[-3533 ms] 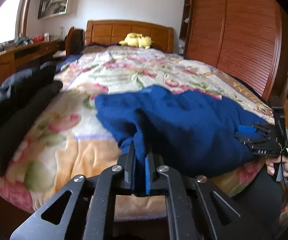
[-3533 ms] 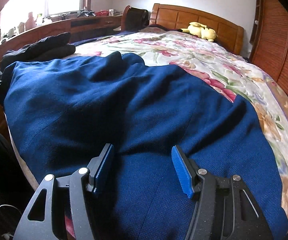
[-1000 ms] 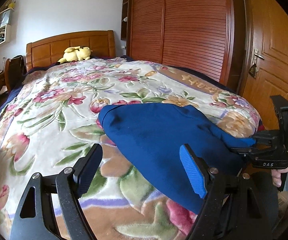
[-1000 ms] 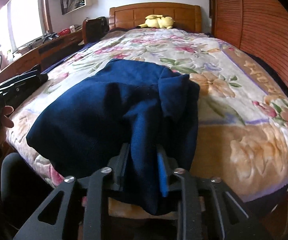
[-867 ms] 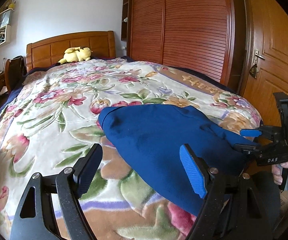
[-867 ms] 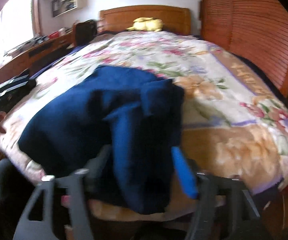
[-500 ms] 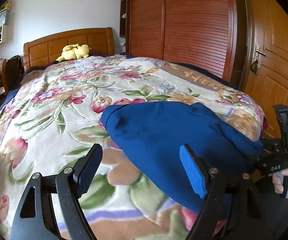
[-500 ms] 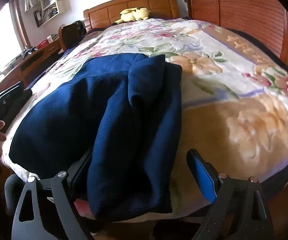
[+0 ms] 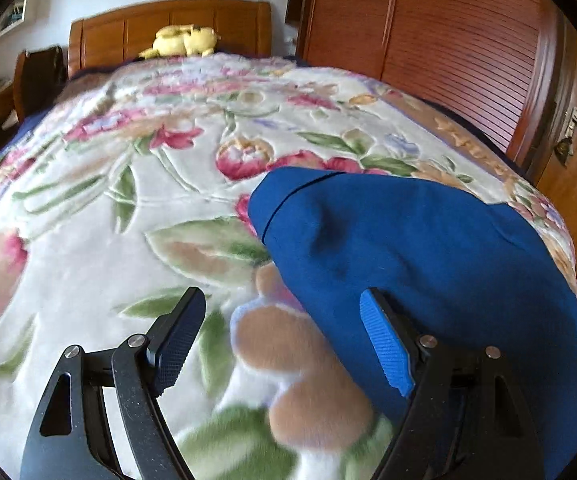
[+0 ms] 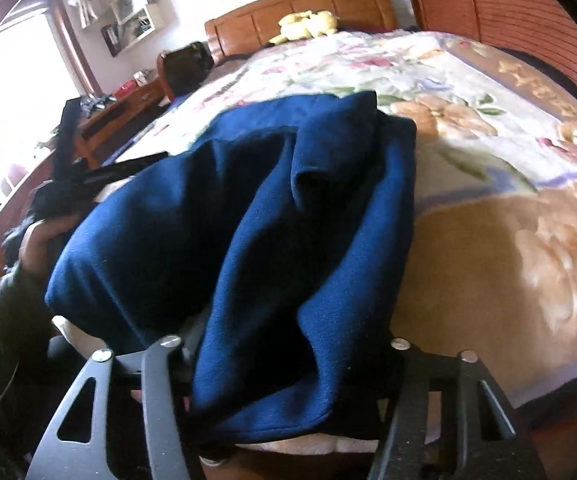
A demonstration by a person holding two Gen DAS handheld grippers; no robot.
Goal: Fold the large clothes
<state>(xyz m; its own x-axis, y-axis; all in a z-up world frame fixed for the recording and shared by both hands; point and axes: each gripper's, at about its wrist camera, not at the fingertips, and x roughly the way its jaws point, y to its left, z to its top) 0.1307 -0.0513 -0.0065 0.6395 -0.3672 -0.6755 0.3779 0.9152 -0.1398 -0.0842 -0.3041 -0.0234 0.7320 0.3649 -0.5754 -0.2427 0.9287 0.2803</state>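
Blue garment [image 9: 420, 248]: lies bunched at the near right corner of the bed [image 9: 100, 240], draped over its foot edge.
Left gripper [image 9: 284, 340]: fingers spread wide, holding nothing; the right finger lies against the garment's edge.
Right gripper [image 10: 288, 364]: fingertips hidden under the hanging cloth; they seem apart, but I cannot tell.
Yellow plush [image 10: 308, 20]: by the headboard.

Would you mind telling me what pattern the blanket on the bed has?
The blanket is cream with pink flowers and green leaves, clearest in the left wrist view.
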